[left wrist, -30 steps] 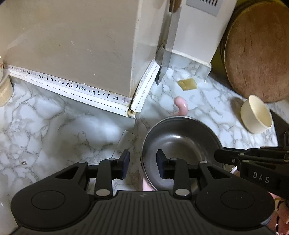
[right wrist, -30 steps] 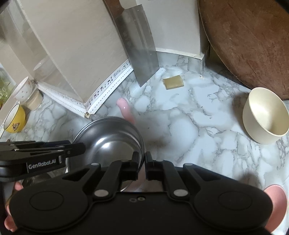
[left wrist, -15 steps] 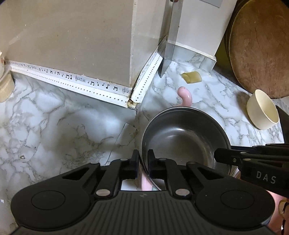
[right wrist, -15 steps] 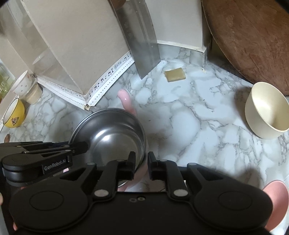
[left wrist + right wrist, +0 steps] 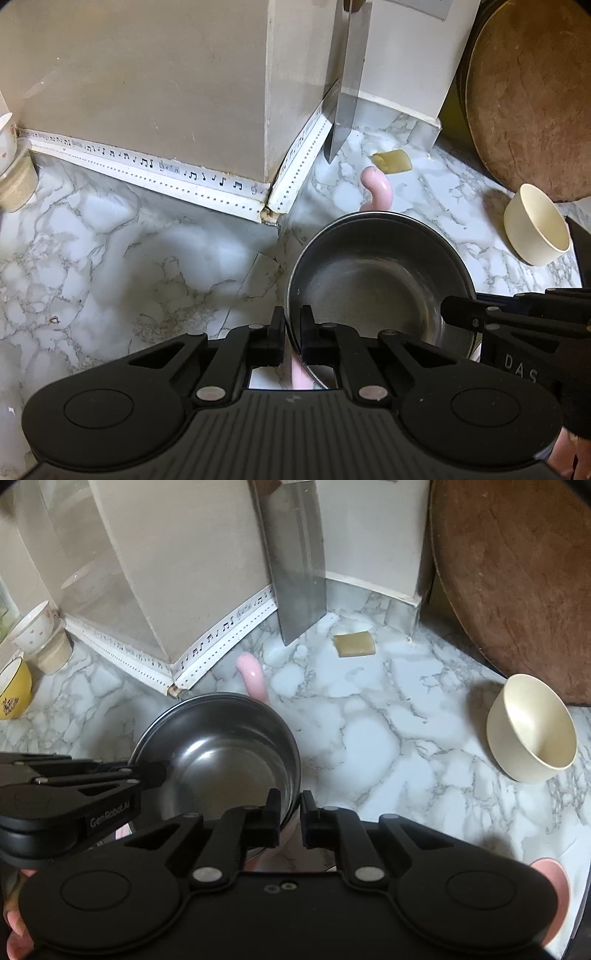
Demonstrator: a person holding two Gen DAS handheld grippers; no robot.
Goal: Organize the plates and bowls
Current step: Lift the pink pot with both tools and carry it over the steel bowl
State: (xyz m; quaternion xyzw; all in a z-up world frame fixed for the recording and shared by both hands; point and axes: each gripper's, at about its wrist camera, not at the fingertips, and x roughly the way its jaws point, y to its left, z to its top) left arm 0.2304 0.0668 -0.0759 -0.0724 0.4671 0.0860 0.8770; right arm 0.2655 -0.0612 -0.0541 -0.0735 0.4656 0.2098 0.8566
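A steel bowl (image 5: 380, 280) sits over a pink dish whose handle (image 5: 378, 186) pokes out behind it on the marble counter. My left gripper (image 5: 293, 328) is shut on the bowl's left rim. My right gripper (image 5: 290, 810) straddles the bowl's right rim (image 5: 293, 760) with its jaws slightly apart. The steel bowl (image 5: 221, 757) and the pink handle (image 5: 253, 675) also show in the right wrist view. A cream bowl (image 5: 532, 727) stands alone to the right; it also shows in the left wrist view (image 5: 537, 229).
A cleaver (image 5: 299, 565) hangs by the wall corner. A round wooden board (image 5: 517, 572) leans at the back right. A yellow sponge (image 5: 354, 644) lies near the wall. Cups (image 5: 37, 635) and a yellow bowl (image 5: 13, 688) stand far left. A pink dish (image 5: 550, 878) lies near right.
My left gripper closed from open onto the bowl's left rim. My right gripper, shut a second ago, opened a little around the right rim. The bowl shifted slightly.
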